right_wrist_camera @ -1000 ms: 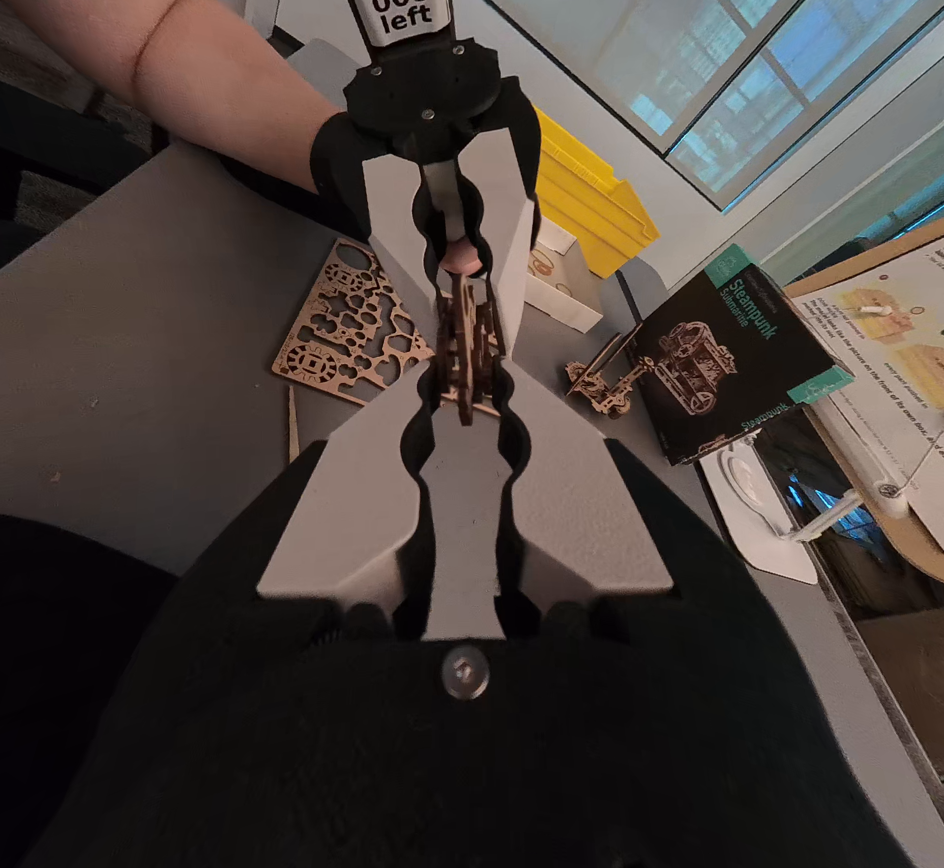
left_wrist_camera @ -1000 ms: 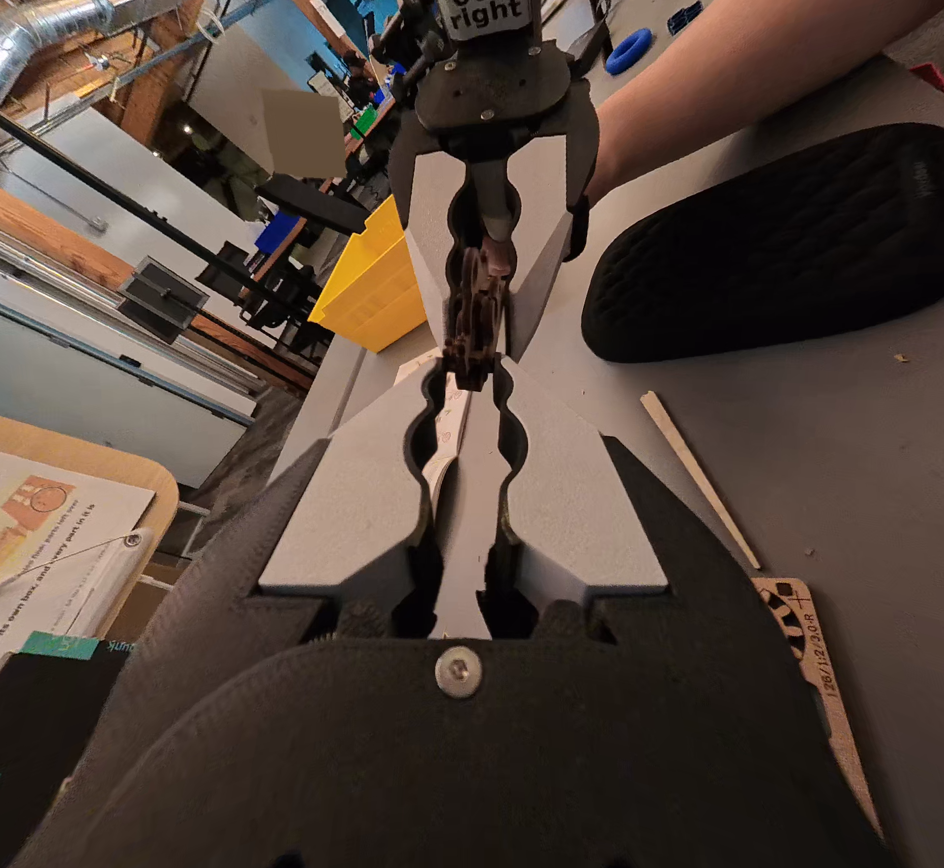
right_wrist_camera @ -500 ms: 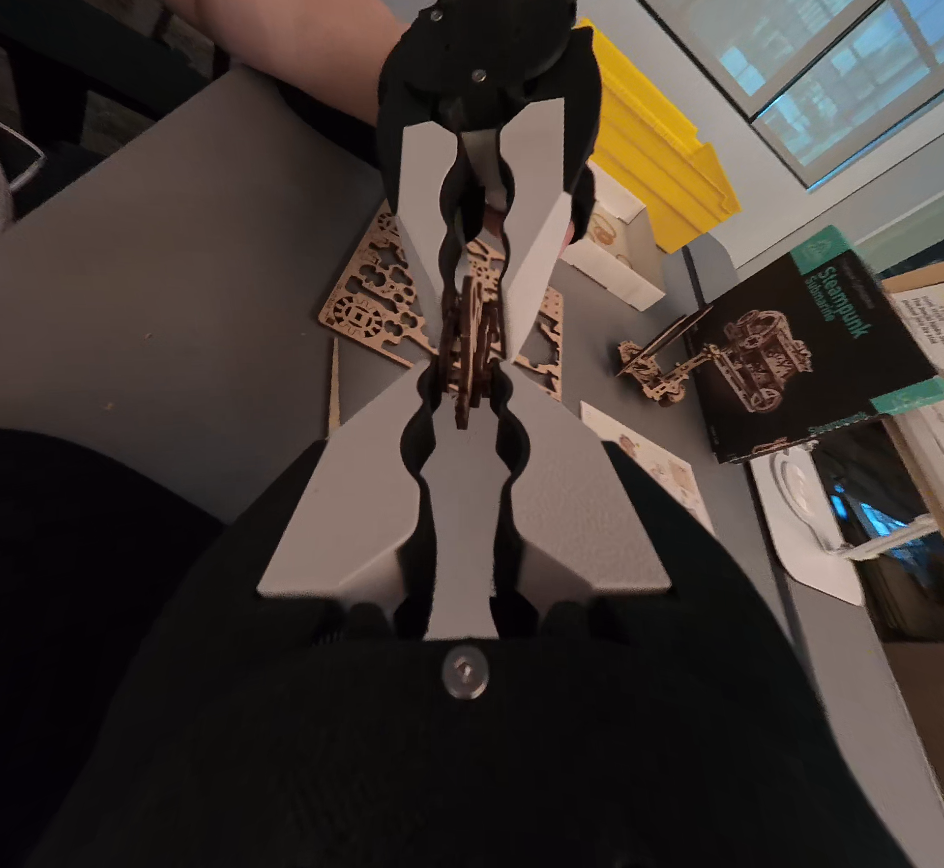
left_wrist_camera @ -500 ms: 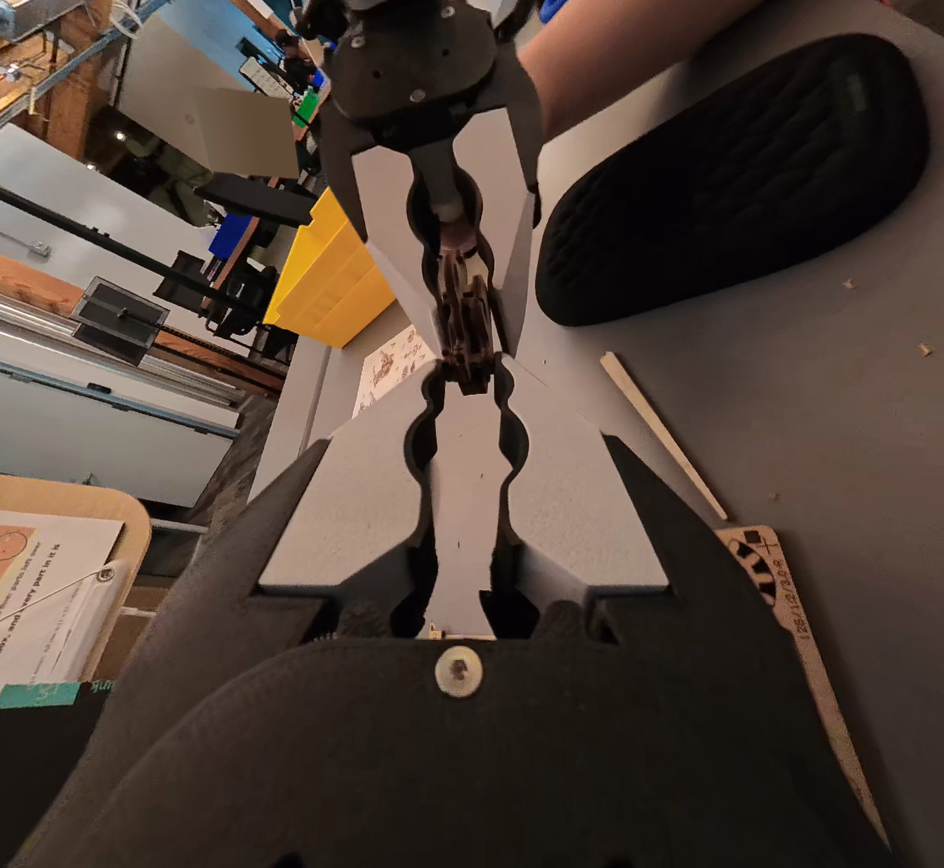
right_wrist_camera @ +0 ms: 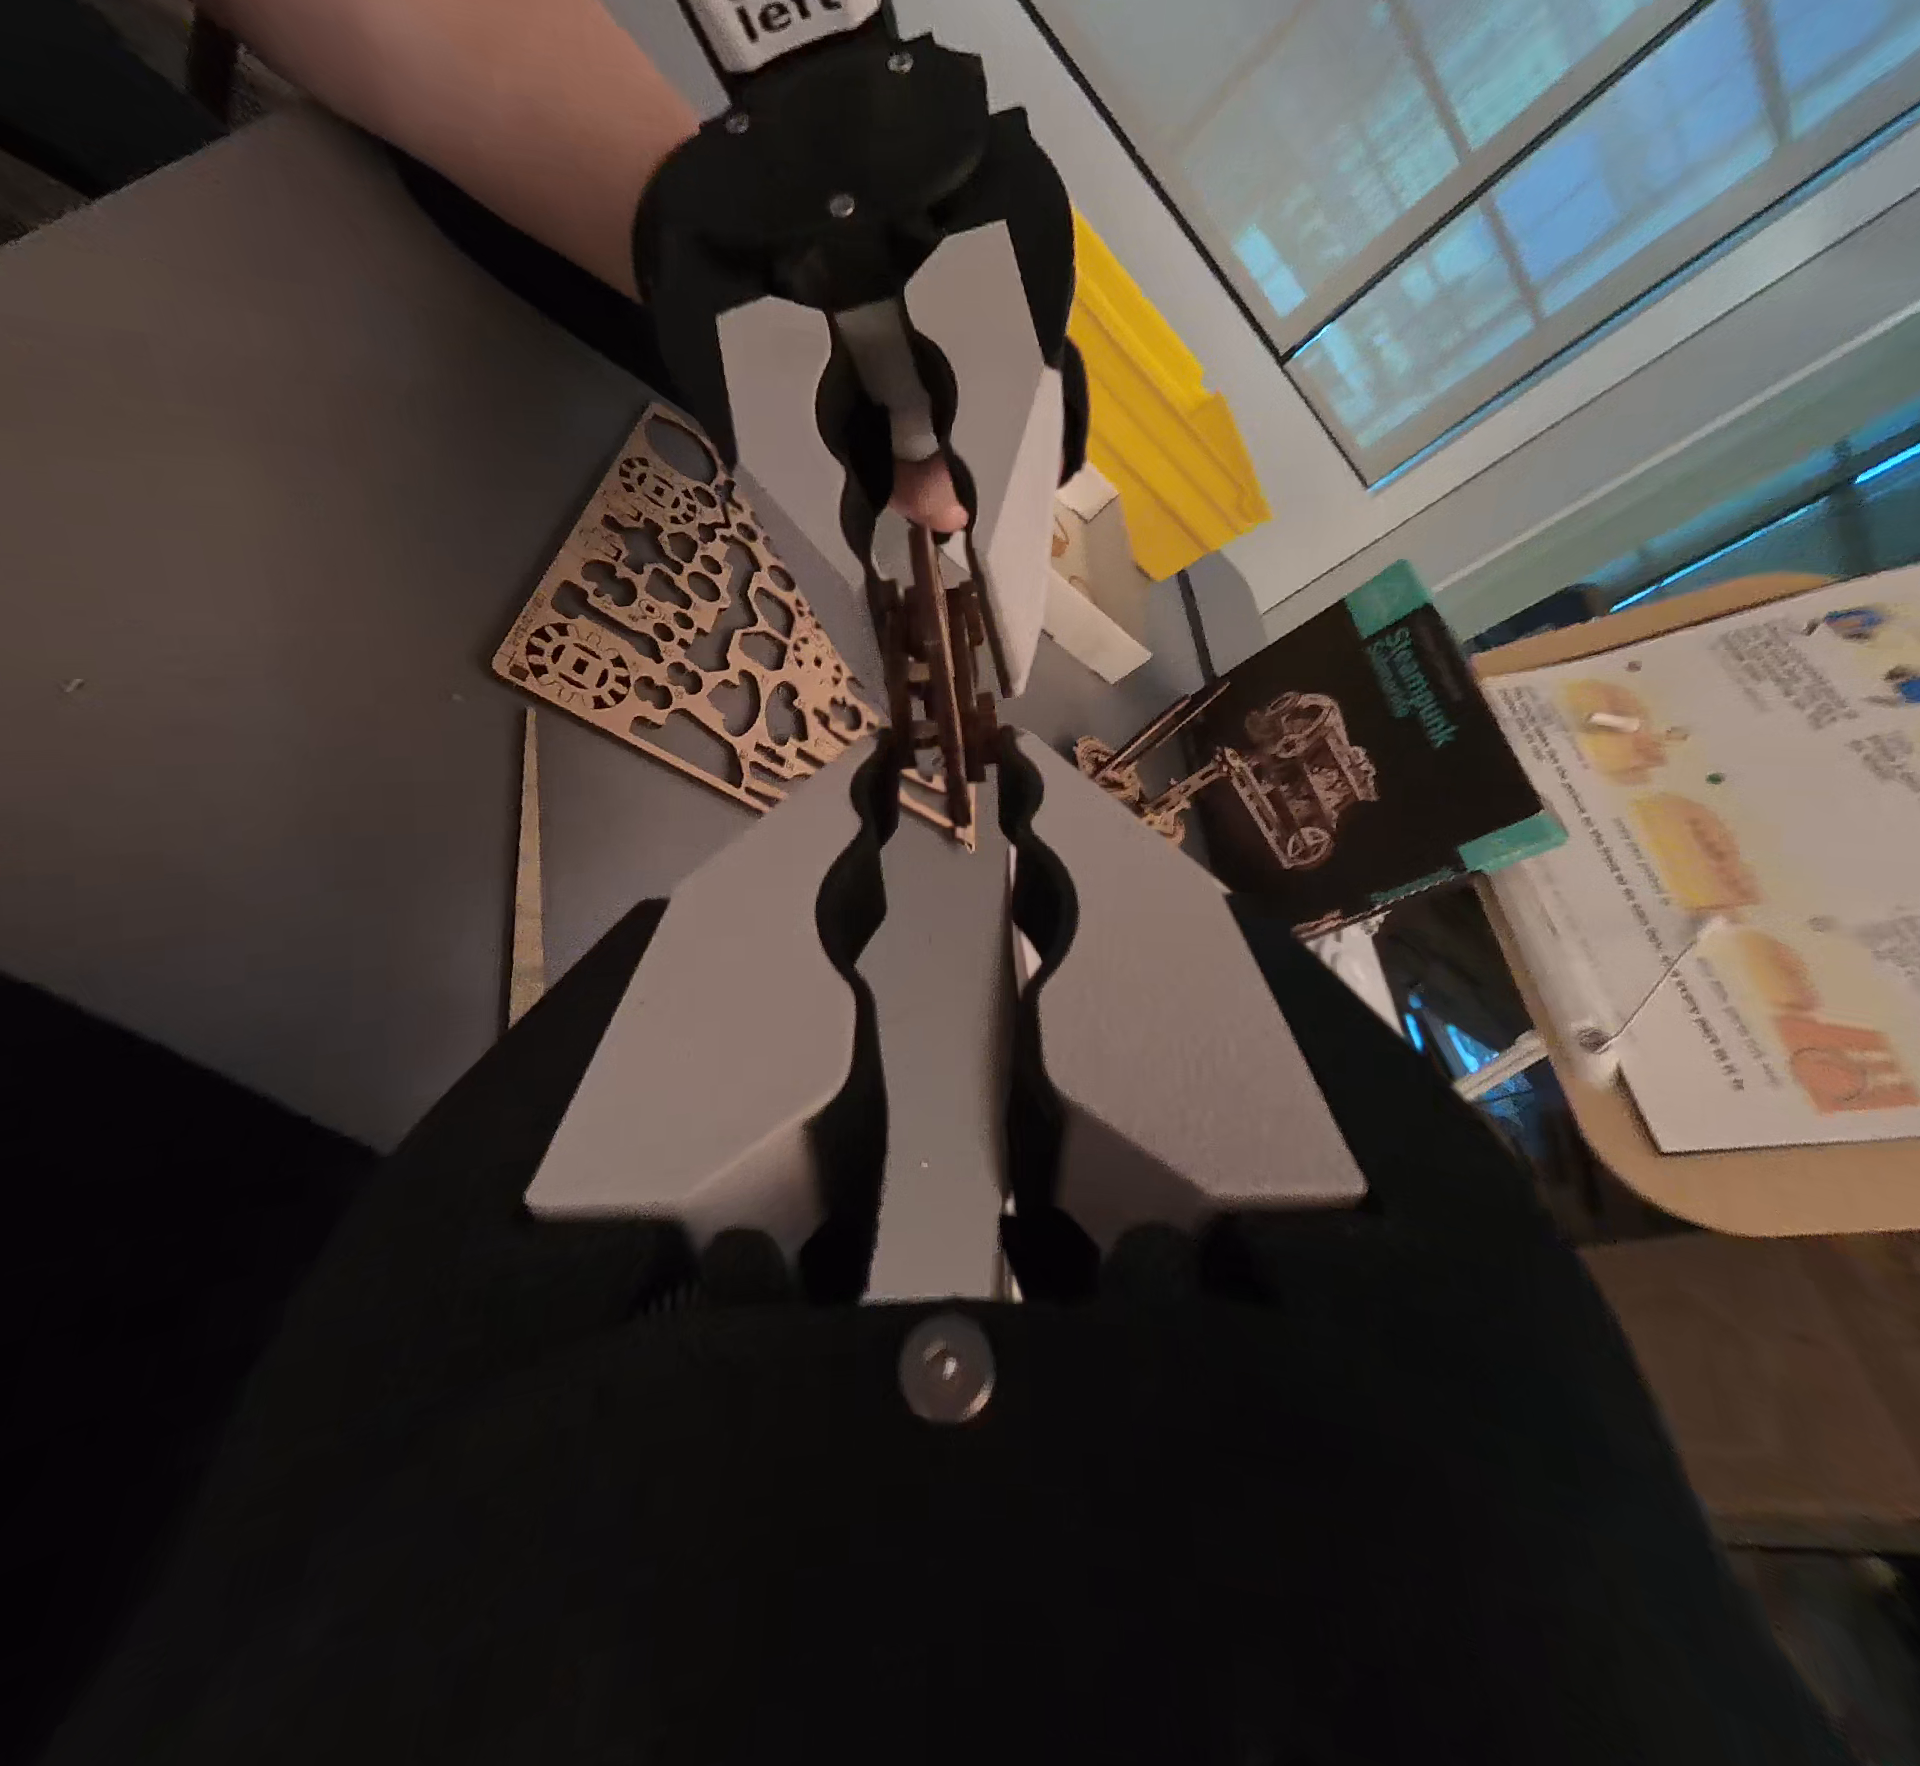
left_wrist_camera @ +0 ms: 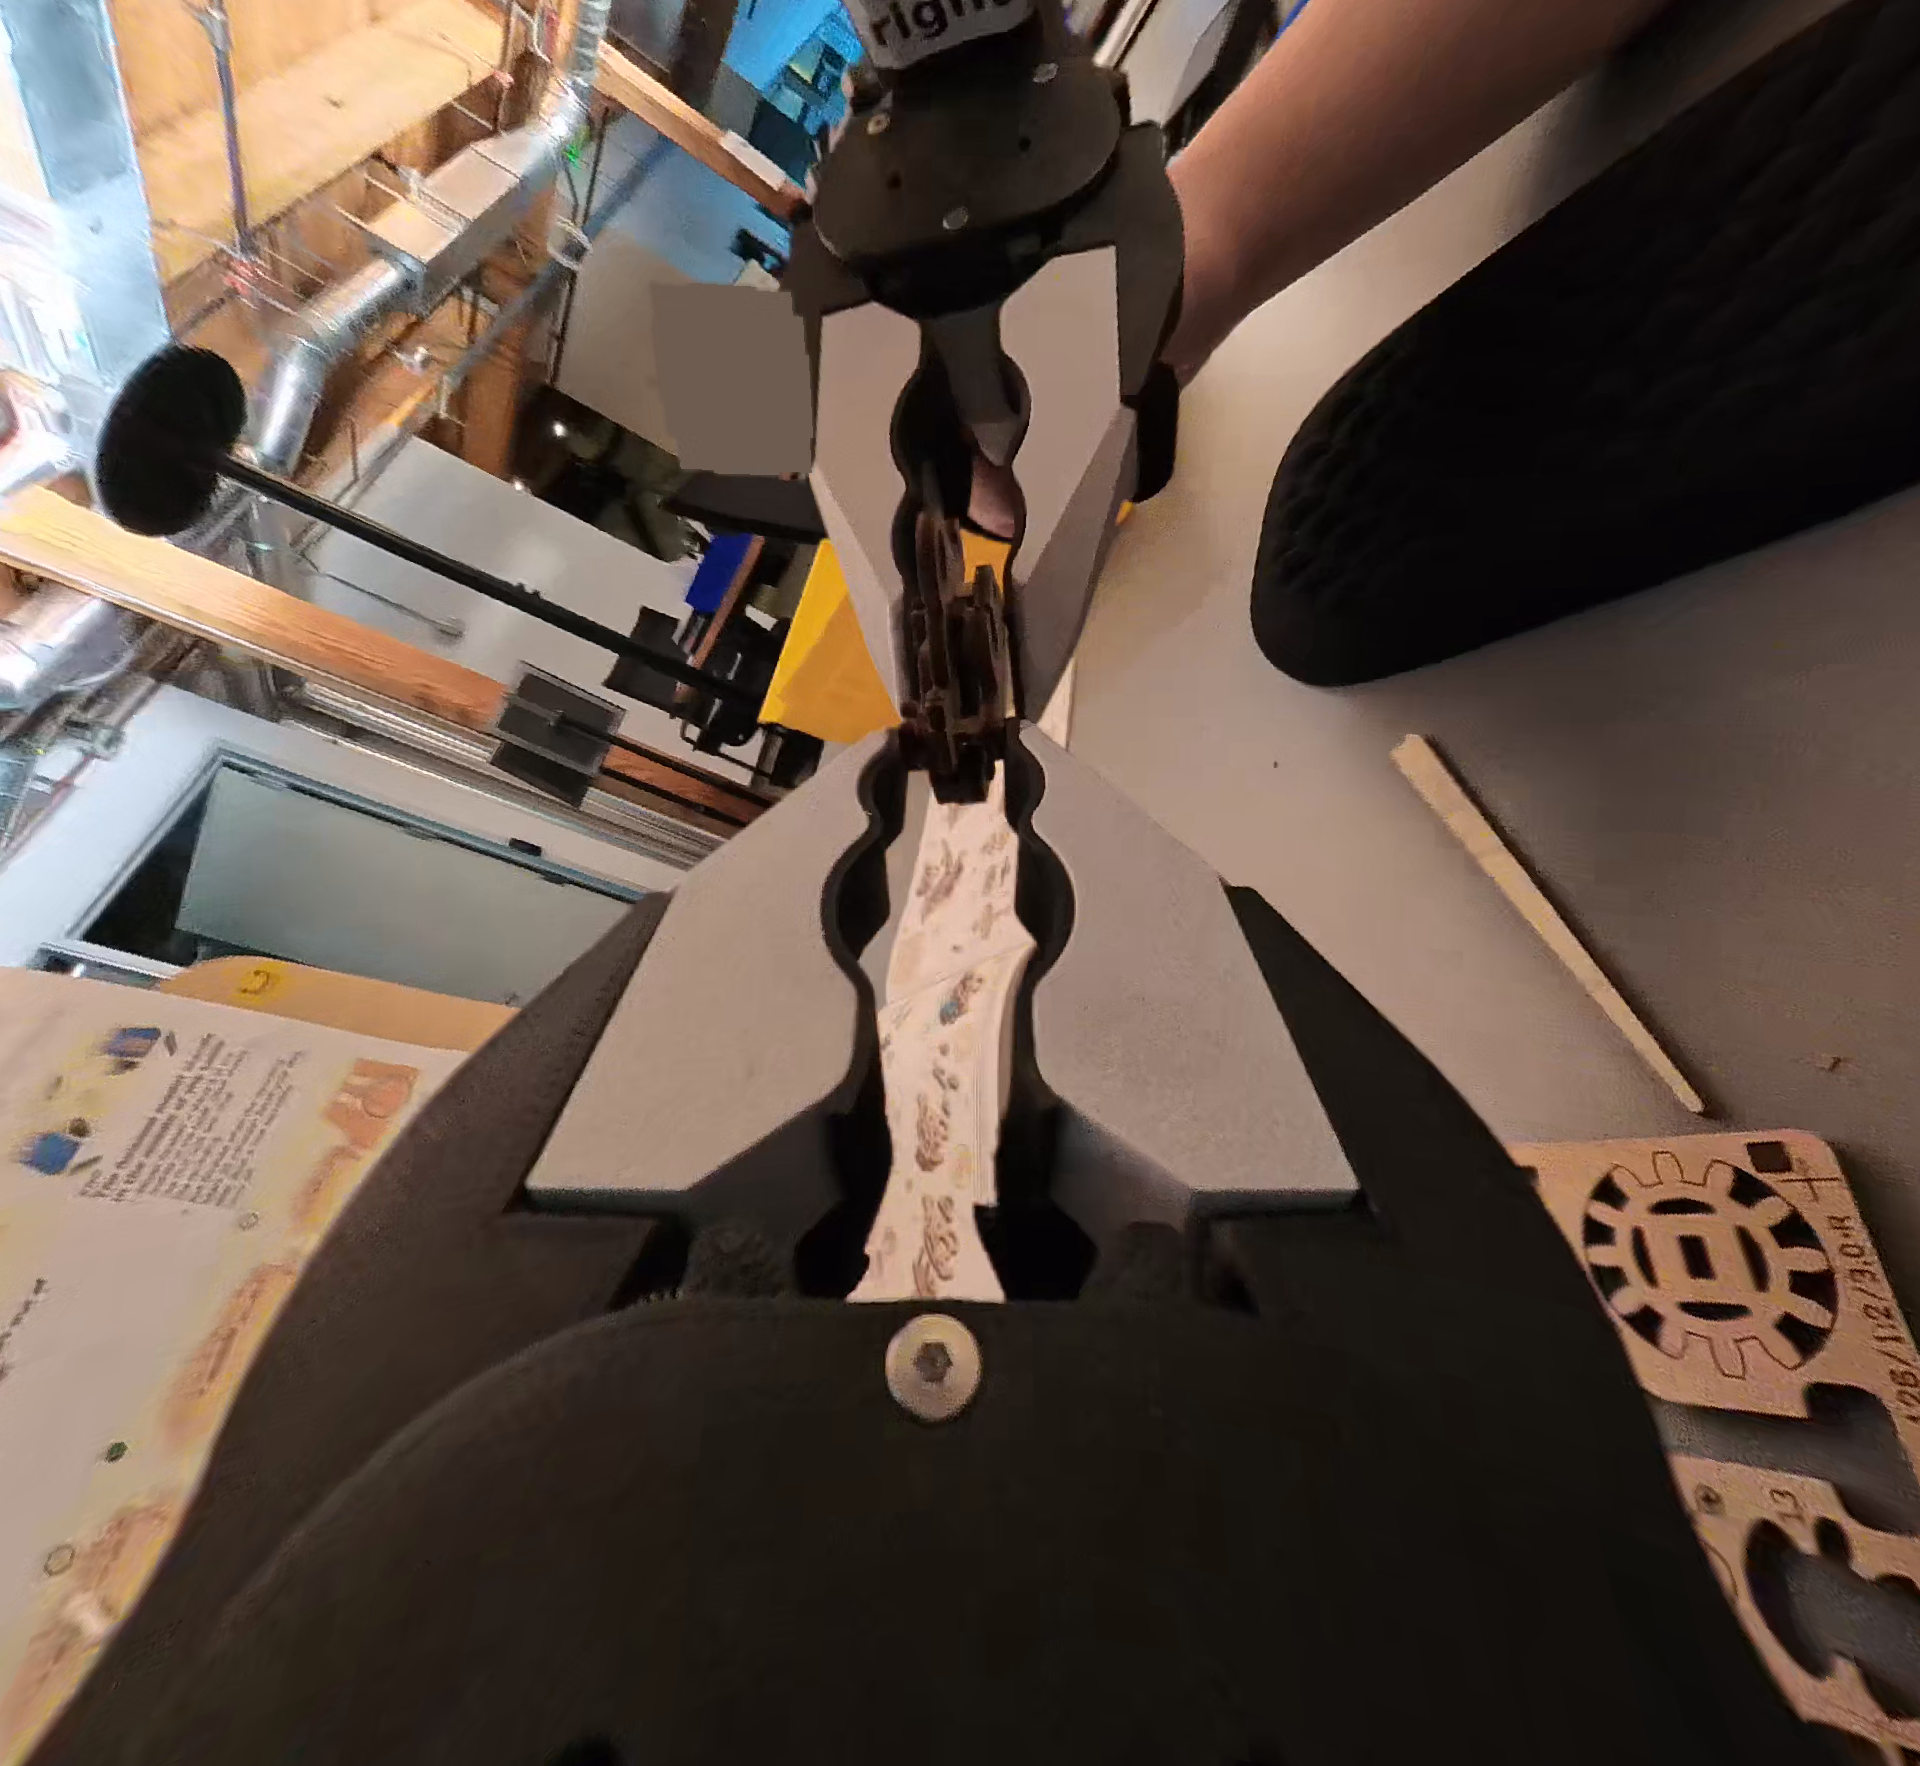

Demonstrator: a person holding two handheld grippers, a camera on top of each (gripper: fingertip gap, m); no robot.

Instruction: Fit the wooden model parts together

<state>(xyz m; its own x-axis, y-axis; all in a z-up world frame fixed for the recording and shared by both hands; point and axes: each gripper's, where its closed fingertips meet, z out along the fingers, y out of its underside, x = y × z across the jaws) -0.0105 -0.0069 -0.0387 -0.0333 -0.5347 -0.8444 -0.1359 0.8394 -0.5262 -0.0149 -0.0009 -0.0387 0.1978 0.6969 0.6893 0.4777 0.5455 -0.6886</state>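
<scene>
Up close in the left wrist view, the left gripper has its two grey fingers drawn together on the lower end of a small dark-brown wooden model assembly of stacked laser-cut pieces, held in the air above the grey table. Directly opposite, tip to tip, the right gripper pinches the upper end of the same assembly. The right wrist view shows the same grip mirrored: the right gripper is clamped on the near end of the wooden assembly and the left gripper on the far end, so both tools hold one piece between them.

Below and just beside the left gripper lies a pale plywood sheet with a cut-out gear shape, and near it a thin pale wooden strip rests flat on the table. Farther out, a black quilted oval pad sits on the table beside the person's forearm.

From the right wrist view, a tan plywood sheet full of empty part cut-outs lies flat beyond the fingers. To its right stand a small partly built wooden model and a black box with a teal edge. A yellow plastic bin is at the far table edge.
</scene>
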